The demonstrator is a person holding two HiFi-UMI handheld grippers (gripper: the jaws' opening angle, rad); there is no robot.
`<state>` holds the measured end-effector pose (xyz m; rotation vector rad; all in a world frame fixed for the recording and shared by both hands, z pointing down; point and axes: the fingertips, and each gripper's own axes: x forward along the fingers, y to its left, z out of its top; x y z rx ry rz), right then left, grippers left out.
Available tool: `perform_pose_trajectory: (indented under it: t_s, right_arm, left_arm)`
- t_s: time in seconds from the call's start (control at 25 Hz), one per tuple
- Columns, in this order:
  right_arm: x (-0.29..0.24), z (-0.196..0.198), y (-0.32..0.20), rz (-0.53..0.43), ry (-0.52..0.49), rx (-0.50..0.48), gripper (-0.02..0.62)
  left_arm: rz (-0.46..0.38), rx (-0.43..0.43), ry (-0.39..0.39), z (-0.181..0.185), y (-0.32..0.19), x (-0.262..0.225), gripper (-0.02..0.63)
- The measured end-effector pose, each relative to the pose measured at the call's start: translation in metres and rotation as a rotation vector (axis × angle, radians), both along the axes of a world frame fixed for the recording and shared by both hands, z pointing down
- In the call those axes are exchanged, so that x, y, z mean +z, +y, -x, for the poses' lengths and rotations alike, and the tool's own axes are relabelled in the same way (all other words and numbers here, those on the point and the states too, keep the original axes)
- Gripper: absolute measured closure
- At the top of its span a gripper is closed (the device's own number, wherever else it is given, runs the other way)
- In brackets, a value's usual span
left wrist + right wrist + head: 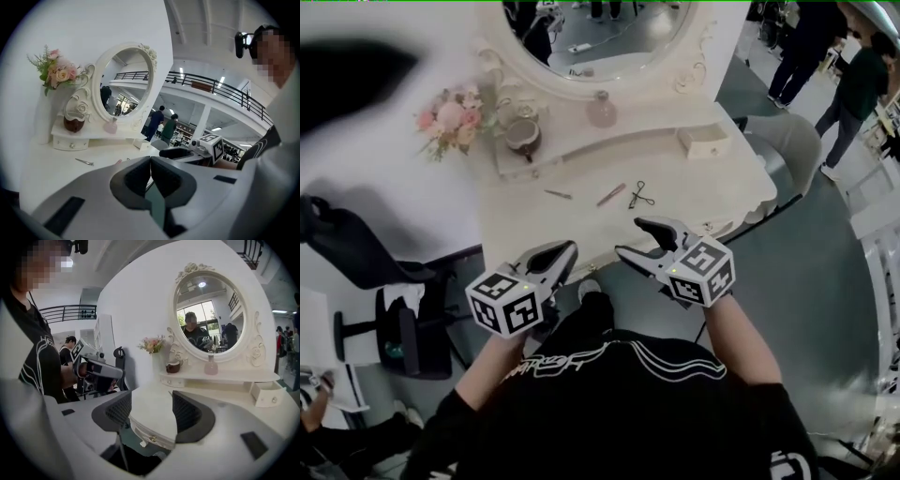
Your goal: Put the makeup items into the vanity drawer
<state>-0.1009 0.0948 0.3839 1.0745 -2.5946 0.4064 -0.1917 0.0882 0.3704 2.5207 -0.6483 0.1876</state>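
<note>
I stand at a white vanity table (712,192) with an oval mirror (609,37), holding a gripper in each hand just in front of its near edge. My left gripper (565,251) has its jaws pressed together with nothing between them. My right gripper (642,239) has its jaws spread wide and holds nothing; in the right gripper view the table's front edge and a small metal knob (151,438) show through the gap, untouched. Three makeup items lie loose in a row on the tabletop, apart from both grippers: thin tweezers (558,194) on the left, a pink pencil (611,194) in the middle, and a small metal tool with looped handles (641,195) just beside it. A small drawer (705,142) juts open at the right end of the raised shelf. Pink flowers (450,117) stand at the shelf's left end.
</note>
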Motion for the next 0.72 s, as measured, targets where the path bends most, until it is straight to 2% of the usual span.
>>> perform_pose_trajectory:
  t_s: [0.36,0.72]
  right_arm:
    - [0.048,0.022,-0.067,0.098,0.073,-0.094,0.321]
    - [0.101,0.049,-0.146,0.145,0.191,-0.191,0.322]
  left_arm:
    - [0.049,-0.074,-0.030,0.008,-0.063,0.027,0.583]
    - [0.123,-0.165,-0.072,0.032,-0.126,0.066,0.583]
